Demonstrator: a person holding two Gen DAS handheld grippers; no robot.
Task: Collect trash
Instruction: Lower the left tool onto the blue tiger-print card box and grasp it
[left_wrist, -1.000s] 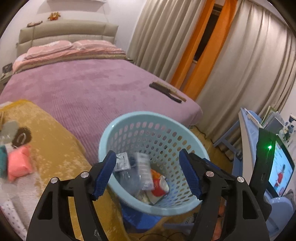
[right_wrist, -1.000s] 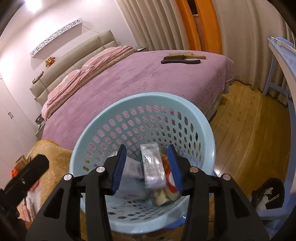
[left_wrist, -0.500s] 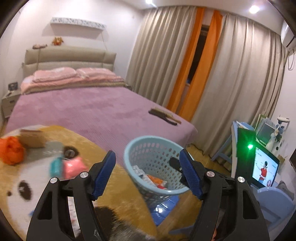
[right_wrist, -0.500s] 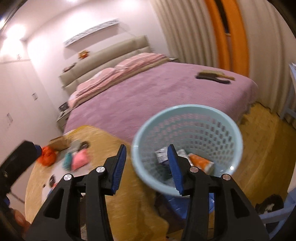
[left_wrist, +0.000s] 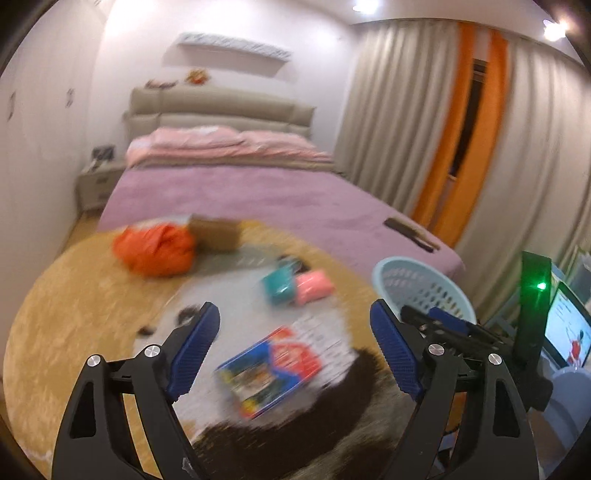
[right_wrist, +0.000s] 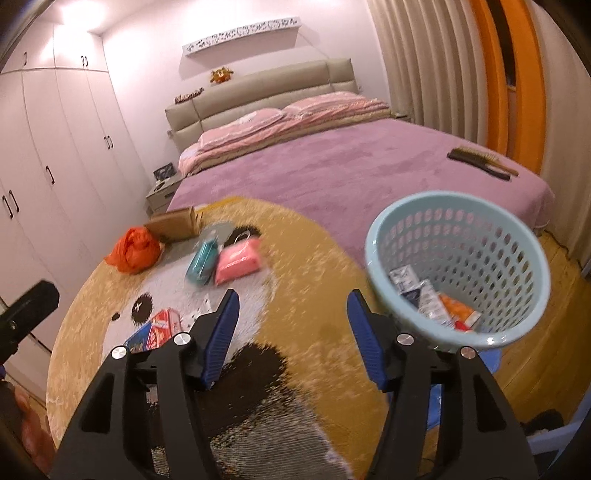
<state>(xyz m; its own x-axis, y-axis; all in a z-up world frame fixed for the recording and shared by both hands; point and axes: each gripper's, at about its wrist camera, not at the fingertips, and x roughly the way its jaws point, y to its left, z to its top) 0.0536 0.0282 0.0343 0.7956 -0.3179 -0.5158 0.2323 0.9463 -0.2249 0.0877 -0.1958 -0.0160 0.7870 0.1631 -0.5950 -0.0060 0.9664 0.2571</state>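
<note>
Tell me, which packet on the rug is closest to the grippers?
The blue-and-red packet, lying right before the left gripper; the teal and pink packets sit farther back.

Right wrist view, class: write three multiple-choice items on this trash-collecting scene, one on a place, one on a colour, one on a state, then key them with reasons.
1. Where do the teal pack and the pink pack lie?
A. On the bed
B. Side by side on the round rug
C. In the basket

2. What colour is the perforated basket?
A. Light blue
B. Orange
C. Black

3. What is between the right gripper's jaws?
A. A wrapper
B. The hairbrush
C. Nothing

Answers:
1. B: both packs rest next to each other on the rug, apart from the bed.
2. A: its rim and wall are pale blue.
3. C: the jaws are opening and only rug shows between them.
</note>
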